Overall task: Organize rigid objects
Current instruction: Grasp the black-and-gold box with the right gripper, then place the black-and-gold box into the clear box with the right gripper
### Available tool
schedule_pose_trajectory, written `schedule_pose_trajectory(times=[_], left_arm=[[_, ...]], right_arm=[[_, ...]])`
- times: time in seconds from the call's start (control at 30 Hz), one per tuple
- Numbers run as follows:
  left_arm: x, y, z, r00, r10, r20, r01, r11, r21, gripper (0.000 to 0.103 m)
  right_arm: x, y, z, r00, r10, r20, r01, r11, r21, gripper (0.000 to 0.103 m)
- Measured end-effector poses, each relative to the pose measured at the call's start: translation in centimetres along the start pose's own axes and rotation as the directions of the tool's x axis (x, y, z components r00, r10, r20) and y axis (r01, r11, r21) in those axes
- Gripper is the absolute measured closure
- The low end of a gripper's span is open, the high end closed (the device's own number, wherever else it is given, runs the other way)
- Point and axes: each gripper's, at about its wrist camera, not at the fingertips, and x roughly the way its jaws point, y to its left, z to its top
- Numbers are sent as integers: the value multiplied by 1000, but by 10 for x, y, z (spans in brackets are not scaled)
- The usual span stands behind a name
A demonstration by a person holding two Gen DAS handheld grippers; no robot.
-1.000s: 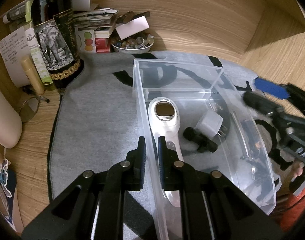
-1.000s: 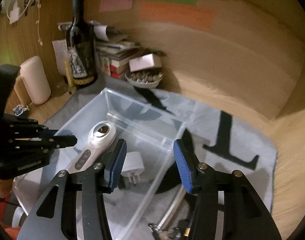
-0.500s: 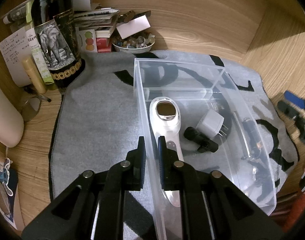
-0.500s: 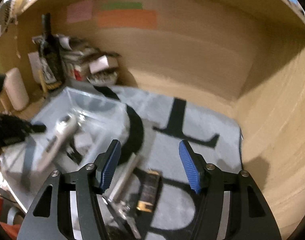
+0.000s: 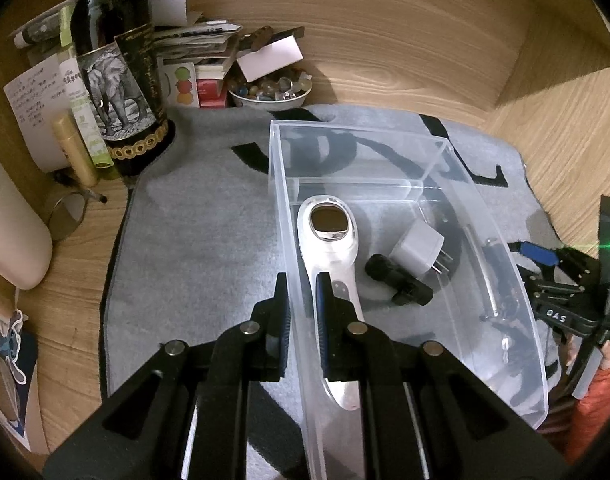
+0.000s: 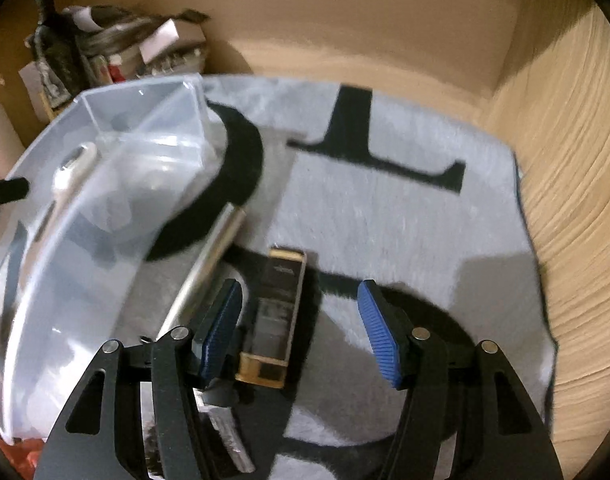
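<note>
clear bin (image 5: 445, 152) | holds white handheld device (image 5: 331, 248), white plug (image 5: 419, 246), black cylinder (image 5: 397, 280)

The left tool (image 5: 301, 312) points steeply down, its jaws clamped tight. The right tool (image 6: 299, 332) tilts down too; its jaws stand apart, having just narrowed slightly.

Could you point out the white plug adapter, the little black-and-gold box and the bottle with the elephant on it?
White plug adapter (image 5: 419, 245), left wrist view: its white body.
Black-and-gold box (image 6: 279, 300), right wrist view: its dark top face.
Elephant bottle (image 5: 119, 92), left wrist view: its elephant label.
</note>
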Motion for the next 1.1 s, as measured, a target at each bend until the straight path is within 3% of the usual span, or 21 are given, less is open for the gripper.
schedule_pose_trajectory(times=[0.2,0.47,0.63,0.9,1.1], left_arm=[[0,-1,0,1000,6,-1,-6,1000,0,92],[0,0,1,1000,5,0,-5,1000,-3,92],[0,2,1,1000,3,0,-3,1000,-10,93],[0,2,1,1000,-1,-1,1,1000,-13,93],[-1,2,1,1000,-1,0,1,1000,-13,93]], right_arm=[[2,-9,-9,1000,9,2,-9,1000,18,81],[-6,-10,-9,999,25,26,-26,999,37,81],[-25,-4,3,996,25,84,-27,999,18,81],[-64,8,24,977,37,210,-38,999,3,81],[-81,33,39,957,93,275,-84,996,-43,81]])
